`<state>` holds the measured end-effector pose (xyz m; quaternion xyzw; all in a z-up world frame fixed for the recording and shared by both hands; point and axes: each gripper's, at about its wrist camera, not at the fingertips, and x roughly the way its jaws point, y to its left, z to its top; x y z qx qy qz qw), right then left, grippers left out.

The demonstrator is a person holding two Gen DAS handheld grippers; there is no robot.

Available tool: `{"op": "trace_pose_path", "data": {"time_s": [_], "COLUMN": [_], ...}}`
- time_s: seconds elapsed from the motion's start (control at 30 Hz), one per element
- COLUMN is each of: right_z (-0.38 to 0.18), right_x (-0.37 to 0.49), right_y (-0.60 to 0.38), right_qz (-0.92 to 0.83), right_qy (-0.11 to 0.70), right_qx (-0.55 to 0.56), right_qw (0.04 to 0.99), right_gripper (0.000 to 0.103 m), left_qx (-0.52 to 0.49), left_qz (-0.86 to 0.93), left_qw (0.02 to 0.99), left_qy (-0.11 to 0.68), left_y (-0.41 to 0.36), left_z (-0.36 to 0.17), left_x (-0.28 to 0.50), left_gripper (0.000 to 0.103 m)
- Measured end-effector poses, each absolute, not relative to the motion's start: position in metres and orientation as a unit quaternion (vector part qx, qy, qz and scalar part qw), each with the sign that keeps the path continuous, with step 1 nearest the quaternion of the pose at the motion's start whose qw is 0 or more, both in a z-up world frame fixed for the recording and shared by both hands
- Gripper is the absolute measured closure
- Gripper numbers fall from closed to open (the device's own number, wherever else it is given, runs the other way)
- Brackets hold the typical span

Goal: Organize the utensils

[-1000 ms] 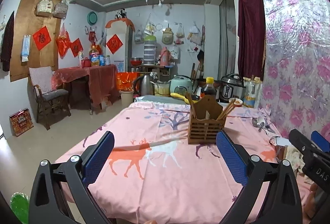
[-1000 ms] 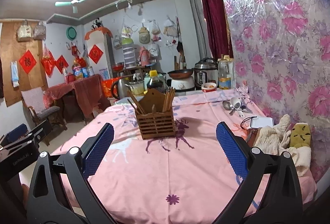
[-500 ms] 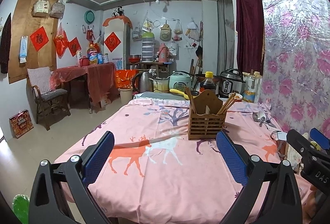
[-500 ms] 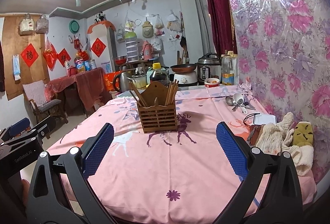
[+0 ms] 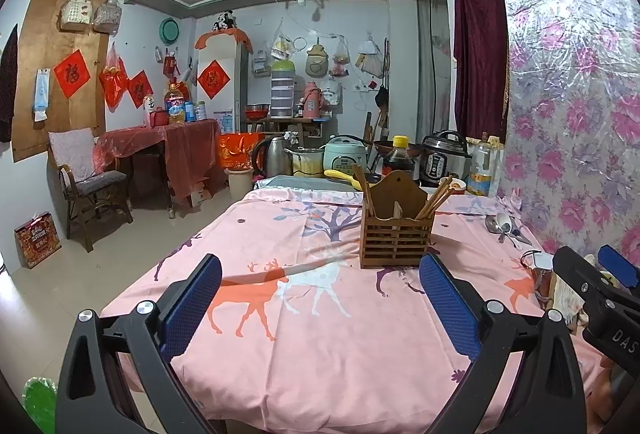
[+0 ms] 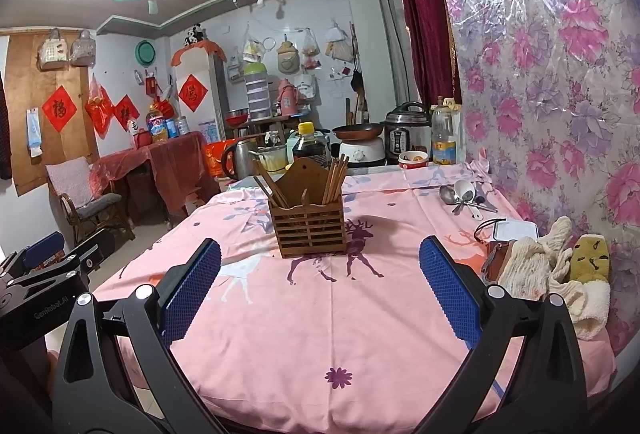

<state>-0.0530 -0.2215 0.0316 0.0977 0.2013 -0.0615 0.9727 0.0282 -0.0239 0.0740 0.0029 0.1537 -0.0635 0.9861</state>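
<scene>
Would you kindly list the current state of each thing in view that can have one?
Left hand-held gripper: open, empty.
Right hand-held gripper: open, empty.
Brown slatted wooden utensil holder: upright, holding chopsticks.
Wooden chopsticks: standing tilted in holder.
Metal and white spoons: lying loose on pink tablecloth.

The left gripper (image 5: 320,298) is held level, pointing forward, with its jaws spread wide and nothing between them. Both blue textured pads (image 5: 190,302) face inward on black finger frames. The right gripper (image 6: 320,294) is in the same attitude: level, jaws spread wide, holding nothing, blue pads (image 6: 448,290) facing each other. The two units sit side by side; the right gripper's black body and blue pad tip appear at the right edge of the left wrist view, and the left gripper's body appears at the left edge of the right wrist view.
</scene>
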Motion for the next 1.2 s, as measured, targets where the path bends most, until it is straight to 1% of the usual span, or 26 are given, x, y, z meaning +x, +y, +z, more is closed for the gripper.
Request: {"op": "trace_pose_path", "data": {"time_s": [1.2], "right_z": [0.0314], "right_x": [-0.0534], "right_y": [-0.2219], "right_qz": [-0.062], "right_qy": [0.2], "right_qx": [0.098], "right_qw": [0.973], "right_gripper": [0.007], "left_qx": [0.005], "left_qz": [-0.063], "left_qw": [0.987], "left_qy": [0.148], "left_y": [-0.0244], "left_z": [0.0739], "left_x": [0.0215], "left_gripper": [0.006]}}
